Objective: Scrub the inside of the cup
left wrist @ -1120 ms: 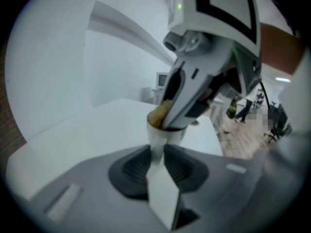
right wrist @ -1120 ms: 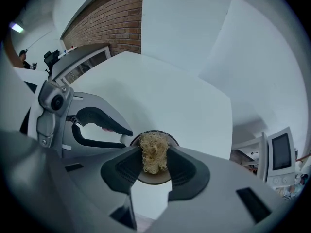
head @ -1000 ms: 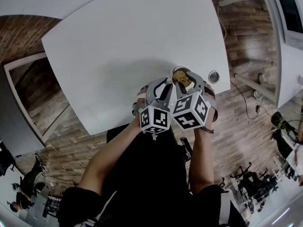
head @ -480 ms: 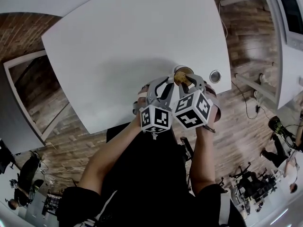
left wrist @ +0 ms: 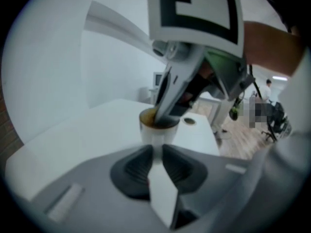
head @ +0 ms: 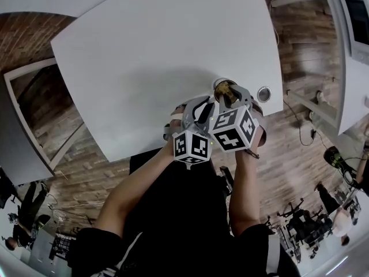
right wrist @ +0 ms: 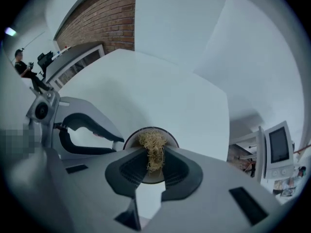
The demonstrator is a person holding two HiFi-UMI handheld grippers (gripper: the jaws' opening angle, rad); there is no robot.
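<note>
A small white cup with a brown-stained inside stands near the table's front right edge. My right gripper points steeply down over it and is shut on a yellow fibrous scrubber, which hangs into the cup's mouth. In the left gripper view the right gripper's fingers reach into the cup. My left gripper sits at the cup's near side. Its jaws have just been closing, and the pads now pinch a narrow white part of the cup. In the head view the left gripper lies left of the cup.
The white table stretches away behind the cup. A round metal grommet is set in the tabletop just right of the cup. The table's front edge runs close under both hands, with wooden floor beyond it.
In the head view less of the scrubber shows above the cup's rim than a second ago. Both hands have kept their places at the cup.
</note>
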